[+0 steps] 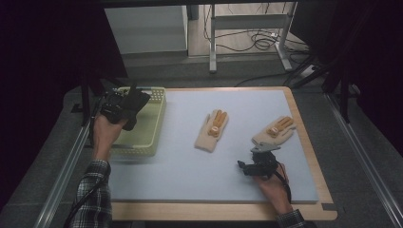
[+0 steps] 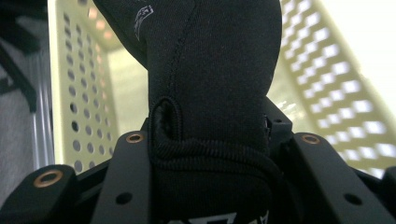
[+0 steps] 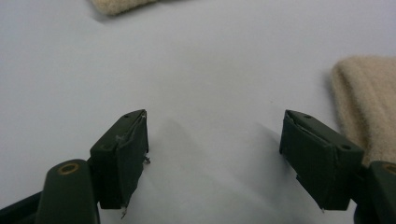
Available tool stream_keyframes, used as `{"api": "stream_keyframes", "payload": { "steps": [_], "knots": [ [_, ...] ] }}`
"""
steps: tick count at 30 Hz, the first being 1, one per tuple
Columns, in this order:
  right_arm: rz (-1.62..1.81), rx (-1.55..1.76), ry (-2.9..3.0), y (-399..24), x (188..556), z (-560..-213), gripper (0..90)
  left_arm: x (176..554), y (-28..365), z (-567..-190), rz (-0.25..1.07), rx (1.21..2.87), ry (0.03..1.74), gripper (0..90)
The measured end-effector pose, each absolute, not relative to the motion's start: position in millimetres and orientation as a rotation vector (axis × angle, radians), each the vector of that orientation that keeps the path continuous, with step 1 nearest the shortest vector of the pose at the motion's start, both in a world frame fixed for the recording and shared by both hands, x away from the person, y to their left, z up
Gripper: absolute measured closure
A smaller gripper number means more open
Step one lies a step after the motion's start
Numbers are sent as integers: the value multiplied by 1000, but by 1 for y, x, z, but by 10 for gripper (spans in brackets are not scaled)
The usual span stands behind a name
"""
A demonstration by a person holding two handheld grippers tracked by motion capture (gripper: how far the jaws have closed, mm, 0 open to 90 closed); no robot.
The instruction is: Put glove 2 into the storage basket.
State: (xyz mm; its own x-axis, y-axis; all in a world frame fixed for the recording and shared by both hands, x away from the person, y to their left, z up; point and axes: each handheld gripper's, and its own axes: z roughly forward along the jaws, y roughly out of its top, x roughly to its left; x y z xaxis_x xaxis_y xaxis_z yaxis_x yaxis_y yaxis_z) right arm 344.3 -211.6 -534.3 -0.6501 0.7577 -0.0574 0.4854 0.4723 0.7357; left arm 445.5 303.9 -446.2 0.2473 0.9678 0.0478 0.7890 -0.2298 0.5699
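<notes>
One black glove is clamped in the left gripper, and in the left gripper view the ribbed cuff bulges between the two black jaws, which stand partly apart and press on the fabric from both sides. The glove hangs over the pale green basket, out at nine o'clock on the table. That is one basket, perforated walls all round, and the walls show close behind the glove in the left gripper view.

Over to the mat, a single pale blue sheet on the wooden board. Two beige gloves with orange fingers lie flat on it, well apart from each other. The first beige glove sits near the centre. The second beige glove lies out toward two o'clock.

The right gripper rests low at four o'clock, just below that second glove. Its jaws are spread wide with bare mat between them and nothing held. In the right gripper view a beige cuff lies just beside the right-hand jaw.

Count so far: three gloves, one black, two beige.
</notes>
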Motion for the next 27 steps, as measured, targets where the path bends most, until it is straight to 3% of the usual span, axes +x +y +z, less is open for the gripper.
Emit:
{"api": "stream_keyframes", "payload": {
  "steps": [11, 16, 17, 19, 22, 27],
  "knots": [
    [997, 1044, 2348, -212, 344, -534, 234, 477, 312, -486, 486, 2233, 1801, 558],
    [997, 1045, 2348, -212, 344, -534, 234, 484, 313, -498, 481, 2291, 1849, 495],
    [997, 1044, 2349, -212, 344, -534, 234, 486, 314, -505, 503, 2329, 1877, 346],
    [997, 1044, 2348, -212, 344, -534, 234, 485, 316, -505, 489, 2329, 1878, 224],
    [997, 1044, 2349, -212, 344, -534, 234, 481, 317, -502, 424, 2321, 1853, 105],
    [996, 1043, 2348, -212, 344, -534, 234, 468, 321, -483, 375, 2248, 1792, 47]
  ]
}}
